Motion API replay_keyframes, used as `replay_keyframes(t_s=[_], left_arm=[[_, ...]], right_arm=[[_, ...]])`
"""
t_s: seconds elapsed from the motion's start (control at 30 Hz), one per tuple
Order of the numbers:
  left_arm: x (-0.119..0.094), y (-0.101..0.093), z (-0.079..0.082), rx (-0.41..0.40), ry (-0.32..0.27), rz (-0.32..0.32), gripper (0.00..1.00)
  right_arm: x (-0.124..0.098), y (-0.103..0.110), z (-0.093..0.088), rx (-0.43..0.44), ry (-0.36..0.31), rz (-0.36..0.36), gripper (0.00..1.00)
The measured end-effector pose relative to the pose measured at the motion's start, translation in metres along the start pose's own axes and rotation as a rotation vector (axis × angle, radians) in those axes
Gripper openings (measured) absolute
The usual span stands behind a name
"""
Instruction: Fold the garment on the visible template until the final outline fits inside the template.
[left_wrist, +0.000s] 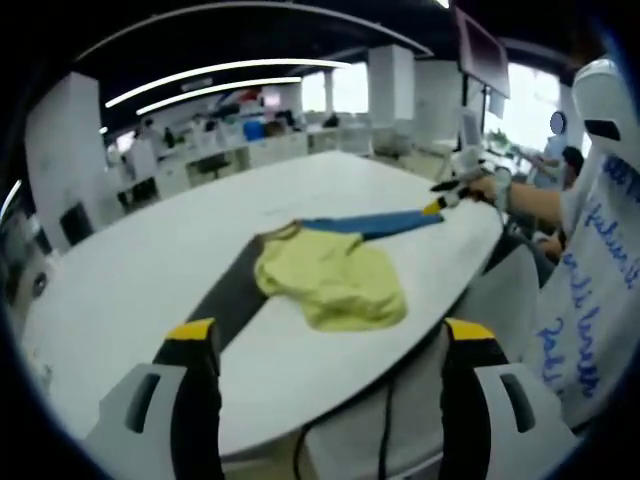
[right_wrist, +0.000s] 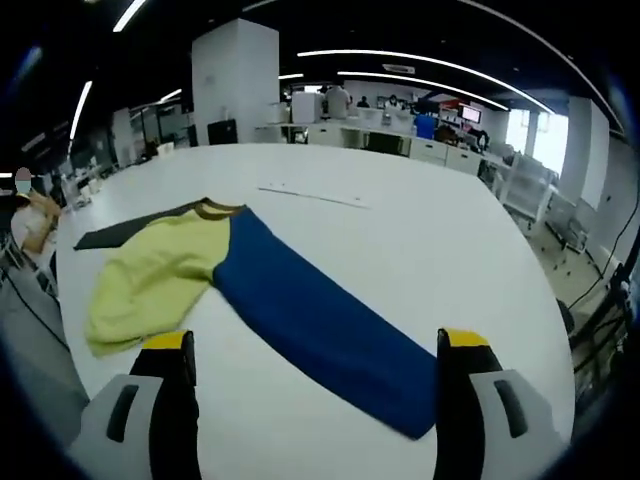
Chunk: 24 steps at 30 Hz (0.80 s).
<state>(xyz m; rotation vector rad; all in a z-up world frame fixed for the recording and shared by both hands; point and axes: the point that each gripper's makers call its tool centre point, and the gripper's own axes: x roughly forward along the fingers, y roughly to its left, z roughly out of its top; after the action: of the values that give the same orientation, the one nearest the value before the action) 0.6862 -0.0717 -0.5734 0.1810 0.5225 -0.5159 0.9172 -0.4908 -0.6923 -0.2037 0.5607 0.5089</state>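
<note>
Garment (left_wrist: 335, 275) at 12 o'clock of left gripper (left_wrist: 330, 345), on bench (left_wrist: 120, 280) | at 11 o'clock of right gripper (right_wrist: 312, 355) | both agape, empty | template outline possibly hidden, indistinct

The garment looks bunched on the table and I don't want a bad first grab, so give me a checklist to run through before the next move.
1. Left tongs open and empty: ok.
2. Right tongs open and empty: ok.
3. Yellow garment lying flat: not ok, crumpled in a heap.
4. Garment fully on the white table: cannot tell; in the right gripper view its yellow edge reaches close to the table edge.
5. Blue strip and dark strip beneath the garment visible: ok, each sticks out from one side.
6. Garment outline inside the template: cannot tell; no clear template outline is visible.
</note>
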Motion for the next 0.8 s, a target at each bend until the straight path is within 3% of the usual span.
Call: replay_keyframes(t_s=[0.3,0.6,0.8], left_arm=[[-0.002,0.003,-0.001,0.001,-0.010,0.002,0.87],[-0.004,0.006,-0.004,-0.002,-0.014,-0.005,0.87],[-0.005,0.008,-0.005,-0.003,-0.022,-0.004,0.87]], right_arm=[[-0.014,0.027,0.034,-0.037,-0.078,0.043,1.00],[-0.030,0.063,0.069,-0.129,-0.146,0.079,1.00],[-0.038,0.087,0.079,-0.197,-0.136,0.119,1.00]])
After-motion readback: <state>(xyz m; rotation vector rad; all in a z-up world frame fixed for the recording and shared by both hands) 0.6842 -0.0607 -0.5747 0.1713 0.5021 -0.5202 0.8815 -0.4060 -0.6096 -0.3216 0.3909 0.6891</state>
